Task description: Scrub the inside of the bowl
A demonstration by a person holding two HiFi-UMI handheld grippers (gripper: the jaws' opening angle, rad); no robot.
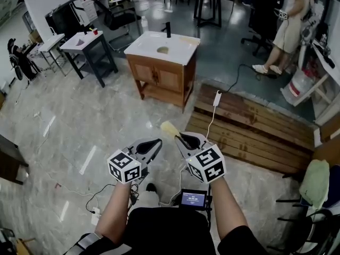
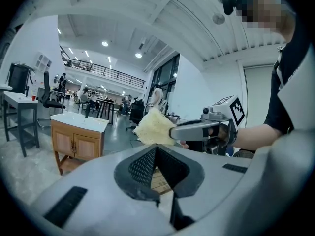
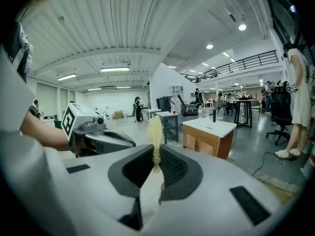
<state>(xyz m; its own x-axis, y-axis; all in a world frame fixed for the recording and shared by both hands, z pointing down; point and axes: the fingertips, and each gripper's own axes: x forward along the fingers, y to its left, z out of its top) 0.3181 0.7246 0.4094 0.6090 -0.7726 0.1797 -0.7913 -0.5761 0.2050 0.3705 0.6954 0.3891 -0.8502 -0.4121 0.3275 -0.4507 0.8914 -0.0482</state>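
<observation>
Right tool (image 3: pixel 156 156) pinching sponge (image 3: pixel 155 129), apparently pointing forward

Both forearms (image 1: pixel 118 209) stretched toward the sink cabinet (image 1: pixel 162 73), well short of it, left gripper (image 1: pixel 155 143) empty with jaws pressed together, right gripper (image 1: pixel 179 138) just beside it, jaws clamping a yellow sponge (image 1: pixel 169 128), tips converging

Shiny grey floor (image 1: pixel 79 121), a wooden cupboard (image 1: pixel 162 79) standing on it with a white sink top (image 1: pixel 151 45) and black tap (image 1: pixel 168 30), flat brown boards (image 1: pixel 255 129) beside it, a white cord (image 1: pixel 217 98) lying across the boards.
</observation>
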